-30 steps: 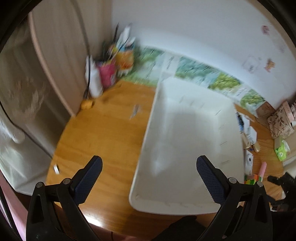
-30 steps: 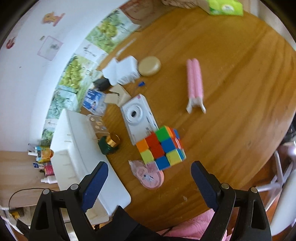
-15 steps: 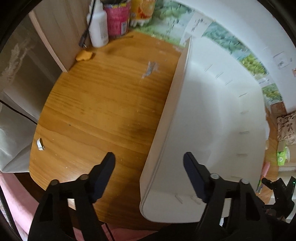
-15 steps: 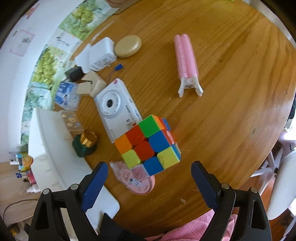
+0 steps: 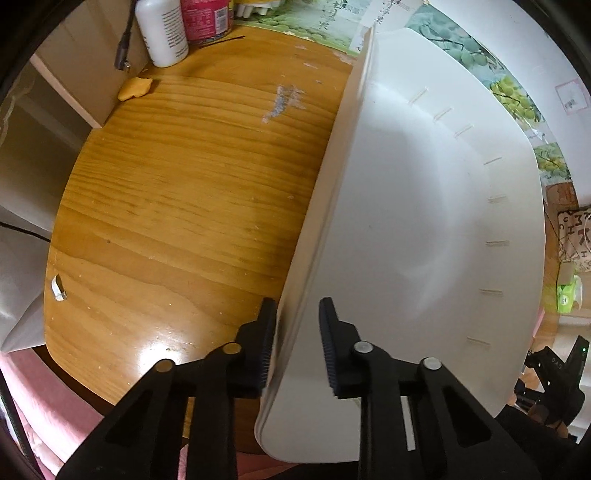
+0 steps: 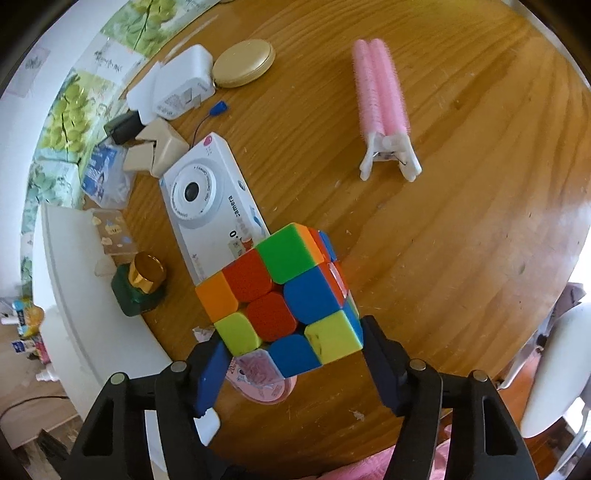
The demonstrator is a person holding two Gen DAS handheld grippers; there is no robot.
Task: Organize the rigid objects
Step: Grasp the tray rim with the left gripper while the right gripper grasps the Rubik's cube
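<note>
Early in the sorting, by the look of it: white bin point(image 5: 424, 221) empty across all its visible floor, every loose item outside it on the round wooden table point(image 6: 461, 221). Just right of the bin, near the table's front edge, a multicoloured puzzle cube point(image 6: 280, 295), flanked by the right gripper point(image 6: 291, 365), jaws just closing, blue pads drawn up to opposite faces, apparently touching though a firm squeeze not certain. At the bin's near left wall, the left gripper point(image 5: 295, 343), jaws likewise just closing and straddling the rim, outer pad against the wall, inner pad short of it with a gap showing, so no clamp yet. Under the cube's near corner, a pink round compact point(image 6: 264, 380); against its far side, a white toy camera point(image 6: 214, 206), both likely to be nudged on a lift. Between cube and bin, a dark green bottle with a gold cap point(image 6: 142, 286), close to the left pad's path. Beyond the camera, beige wedges point(image 6: 159, 147), a white charger point(image 6: 181, 86) and a tan oval case point(image 6: 243, 62); well right of the cube, a pink hair-roller clip point(image 6: 384, 110). Left of the bin, bare table, then a white bottle point(image 5: 162, 29) at the back wall. Still left, as judged: cube first, then all the rest into the bin.
</note>
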